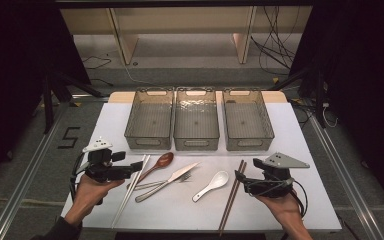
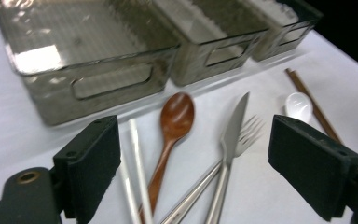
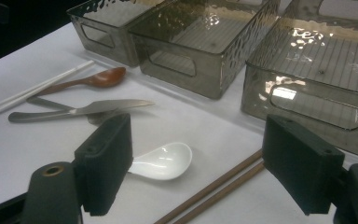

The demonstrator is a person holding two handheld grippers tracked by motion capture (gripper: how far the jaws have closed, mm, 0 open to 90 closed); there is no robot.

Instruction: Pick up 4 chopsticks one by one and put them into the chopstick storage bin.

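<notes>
high view: brown chopsticks whole, right tool view: cropped

The right claw stands open above the tabletop; a white spoon and brown chopsticks lie between its jaws.

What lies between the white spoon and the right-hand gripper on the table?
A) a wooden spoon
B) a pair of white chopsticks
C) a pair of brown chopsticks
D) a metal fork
C: in the high view the brown chopsticks lie just right of the white spoon and just left of the right gripper, whose open jaws hold nothing.
</notes>
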